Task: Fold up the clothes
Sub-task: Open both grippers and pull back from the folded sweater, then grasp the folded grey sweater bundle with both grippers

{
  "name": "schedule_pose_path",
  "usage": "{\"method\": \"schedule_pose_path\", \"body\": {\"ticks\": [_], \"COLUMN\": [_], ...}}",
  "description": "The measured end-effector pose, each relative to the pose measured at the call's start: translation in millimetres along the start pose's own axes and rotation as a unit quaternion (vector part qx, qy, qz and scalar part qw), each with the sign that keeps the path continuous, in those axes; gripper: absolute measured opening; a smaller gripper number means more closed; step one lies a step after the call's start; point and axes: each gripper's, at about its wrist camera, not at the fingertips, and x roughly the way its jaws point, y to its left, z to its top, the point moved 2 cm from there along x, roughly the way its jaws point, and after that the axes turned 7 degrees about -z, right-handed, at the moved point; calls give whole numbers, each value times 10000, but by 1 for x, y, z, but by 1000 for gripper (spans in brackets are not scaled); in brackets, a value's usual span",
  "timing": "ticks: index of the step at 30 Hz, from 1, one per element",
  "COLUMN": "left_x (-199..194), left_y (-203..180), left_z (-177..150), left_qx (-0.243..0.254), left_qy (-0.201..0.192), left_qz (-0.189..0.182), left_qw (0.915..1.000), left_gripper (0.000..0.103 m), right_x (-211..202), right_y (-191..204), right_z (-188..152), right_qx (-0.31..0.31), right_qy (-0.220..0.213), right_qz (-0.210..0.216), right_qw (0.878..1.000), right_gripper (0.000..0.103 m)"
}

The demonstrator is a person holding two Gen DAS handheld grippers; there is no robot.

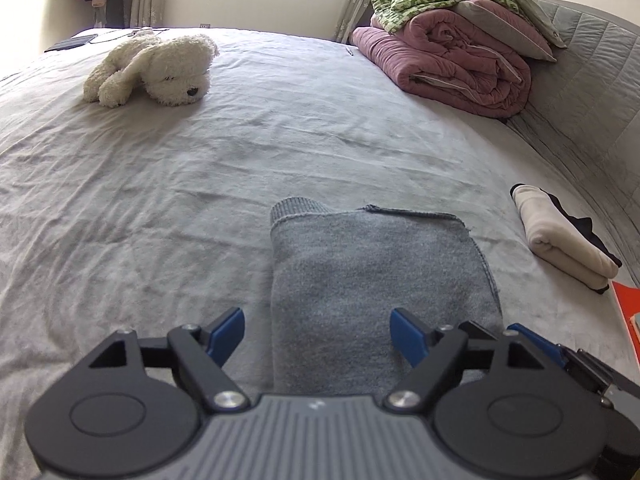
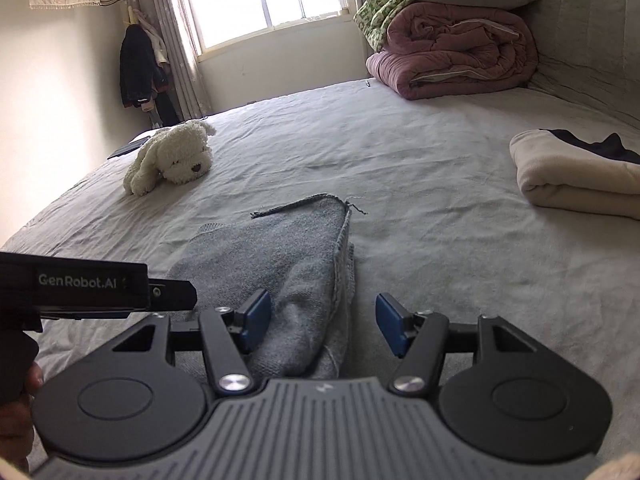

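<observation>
Left gripper (image 1: 318, 334) and right gripper (image 2: 320, 322), both agape, nothing pinched; folded grey garment (image 1: 360, 280) flat on bed sheet (image 1: 160, 184) beneath them, likely released so fold settles; cream bundle (image 1: 560, 240) aside

left gripper (image 1: 318, 334) agape | over folded grey garment (image 1: 372, 276) | bed sheet (image 1: 160, 184)

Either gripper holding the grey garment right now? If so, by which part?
Neither. Left gripper and right gripper both stand open over the near end of the folded grey garment; pads are not pressing it.
</observation>
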Motion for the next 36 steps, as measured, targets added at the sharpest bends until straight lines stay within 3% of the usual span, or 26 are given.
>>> {"method": "schedule_pose_path", "body": {"ticks": [19,26,29,33,36], "left_x": [-10,-20,-27,-32,-27], "left_y": [5,13,21,39,47], "left_z": [-45,-64,-62,-48,-33], "left_qx": [234,535,430,-166,-505], "left_qy": [515,1215,1257,1159,1095], "left_qz": [-100,-527,-769,-1229,-1385], "left_qw": [9983,9897,9881,9855,9830], "left_gripper": [84,86,86,89,89], "right_x": [-20,-28,-28,-23,-17], "right_y": [-11,-24,-34,-45,-49], "right_z": [-11,-18,-19,-25,-30], "right_qx": [133,458,988,1805,2301], "right_qy": [654,1106,1508,2093,2300], "right_qz": [-10,264,645,1193,1383], "right_qw": [9978,9925,9815,9536,9354], "right_gripper": [69,70,70,71,75]}}
